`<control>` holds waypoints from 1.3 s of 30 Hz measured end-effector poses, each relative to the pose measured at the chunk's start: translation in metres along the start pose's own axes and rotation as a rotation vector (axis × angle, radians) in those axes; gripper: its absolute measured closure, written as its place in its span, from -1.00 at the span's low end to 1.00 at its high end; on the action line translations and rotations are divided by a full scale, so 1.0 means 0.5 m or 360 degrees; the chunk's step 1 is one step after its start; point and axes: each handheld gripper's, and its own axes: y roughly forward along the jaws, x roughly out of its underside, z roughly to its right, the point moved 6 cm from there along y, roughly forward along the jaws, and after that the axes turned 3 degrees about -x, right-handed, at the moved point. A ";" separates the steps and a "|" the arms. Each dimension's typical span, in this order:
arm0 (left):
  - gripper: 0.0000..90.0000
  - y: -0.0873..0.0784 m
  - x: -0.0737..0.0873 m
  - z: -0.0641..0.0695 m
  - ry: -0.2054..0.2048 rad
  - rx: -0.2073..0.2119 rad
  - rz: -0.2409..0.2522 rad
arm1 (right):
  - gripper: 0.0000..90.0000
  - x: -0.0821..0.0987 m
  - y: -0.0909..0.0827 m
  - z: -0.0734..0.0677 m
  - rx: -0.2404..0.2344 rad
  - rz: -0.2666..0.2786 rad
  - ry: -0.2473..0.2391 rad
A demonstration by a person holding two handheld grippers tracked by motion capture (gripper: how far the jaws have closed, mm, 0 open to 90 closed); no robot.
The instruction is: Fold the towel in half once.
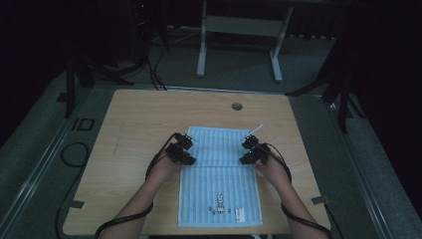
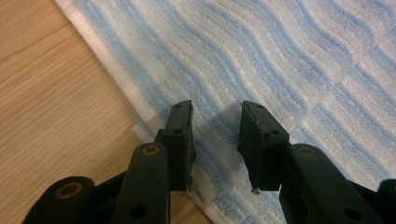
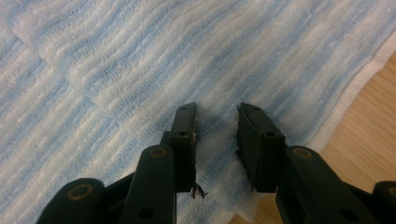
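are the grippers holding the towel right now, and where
No. Both are open over the towel: the left hand-held gripper at its left edge, the right hand-held gripper at its right edge, nothing pinched.

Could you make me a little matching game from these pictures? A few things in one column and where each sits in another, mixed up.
Things:
1. left gripper
2. right gripper
3. round hole in the wooden table
4. small printed figures

Places:
A. beyond the towel's far edge
B. over the right edge of the blue striped towel
C. on the towel's near end
D. over the towel's left edge

Pairs: 1-D, 2-B, 3-A, 4-C
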 end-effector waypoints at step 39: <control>0.03 0.031 -0.105 -0.152 -0.0246 -0.0186 0.0107 | 0.19 -0.118 0.006 0.136 0.0137 -0.0010 0.0367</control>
